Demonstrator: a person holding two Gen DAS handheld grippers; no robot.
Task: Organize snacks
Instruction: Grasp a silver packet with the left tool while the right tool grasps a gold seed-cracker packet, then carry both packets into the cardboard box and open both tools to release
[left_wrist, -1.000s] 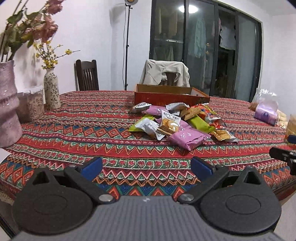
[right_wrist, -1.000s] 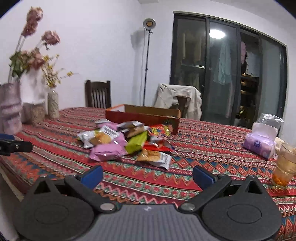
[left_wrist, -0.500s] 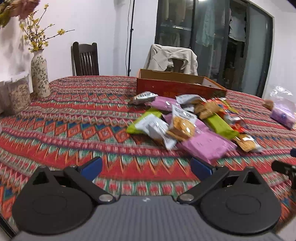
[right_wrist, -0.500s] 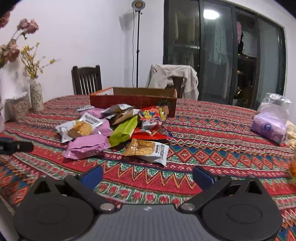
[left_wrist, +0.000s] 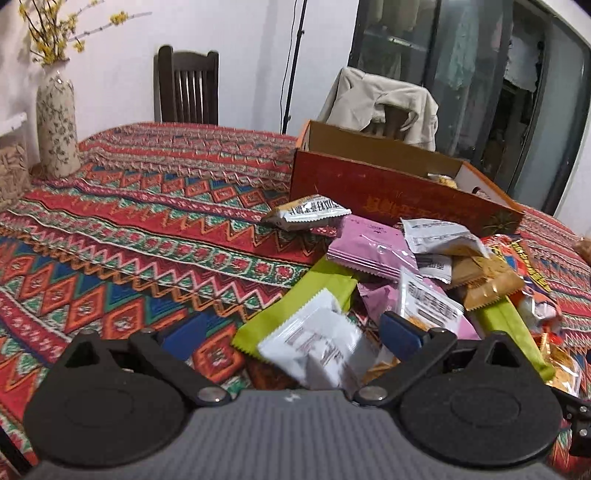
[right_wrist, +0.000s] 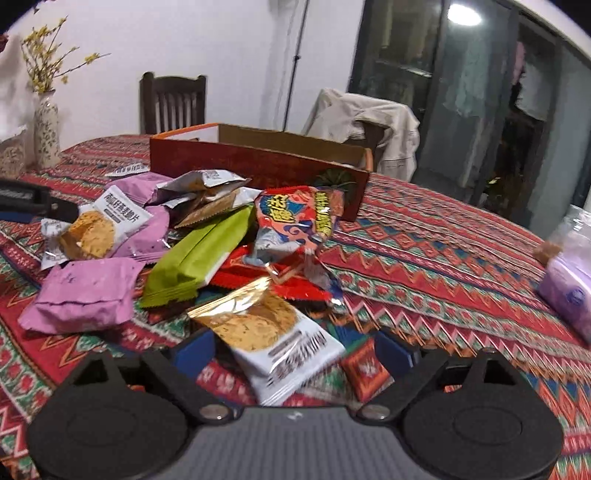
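While closing, the right tongs (right_wrist: 293, 350) straddle a cracker packet (right_wrist: 273, 338); left tongs (left_wrist: 291, 338) gape around a white packet (left_wrist: 314, 347)

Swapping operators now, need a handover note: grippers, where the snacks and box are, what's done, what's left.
Left gripper: jaws open, holding nothing, a white packet lying between them at the near edge of the pile.
Right gripper: jaws closing, pads not yet on the cracker packet between them.
Snack pile: loose on the patterned tablecloth, in front of the red box.
Red box: open; something pale shows at its far end, contents otherwise unclear.
Done: little that shows; almost everything visible is outside the box.
Left: probably grip these two packets, move them into the box, then work through the pile.
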